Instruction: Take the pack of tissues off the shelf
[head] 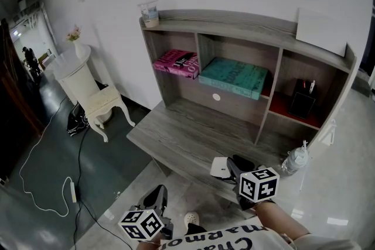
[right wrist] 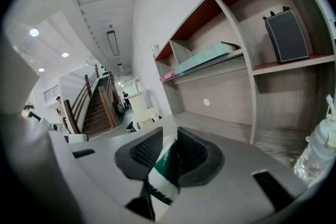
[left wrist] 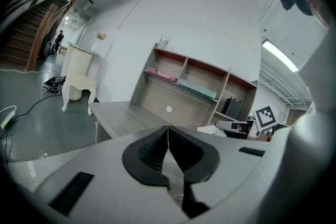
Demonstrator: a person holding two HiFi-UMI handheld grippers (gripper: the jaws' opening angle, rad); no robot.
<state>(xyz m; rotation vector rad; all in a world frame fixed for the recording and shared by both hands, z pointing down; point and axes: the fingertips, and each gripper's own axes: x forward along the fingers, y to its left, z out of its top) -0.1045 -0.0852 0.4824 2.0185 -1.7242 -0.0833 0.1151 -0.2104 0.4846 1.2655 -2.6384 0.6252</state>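
Note:
The pack of tissues point(right wrist: 163, 168), white with a green band, sits between the pads of my right gripper point(right wrist: 167, 152), which is shut on it. In the head view the white pack point(head: 220, 168) lies low over the front edge of the grey desk point(head: 176, 132), with the right gripper point(head: 233, 168) on it, well in front of the wooden shelf unit point(head: 246, 29). My left gripper point(head: 155, 199) hangs lower left, off the desk and over the floor. Its jaws point(left wrist: 168, 136) meet with nothing between them.
The shelf holds a pink book point(head: 176, 62), a teal book point(head: 234, 76) and a black box point(head: 300, 103). A cup point(head: 150, 13) and a white sheet point(head: 321, 26) rest on top. A clear bottle point(head: 295, 160) stands at the desk's right. A white side table point(head: 99, 102) stands left.

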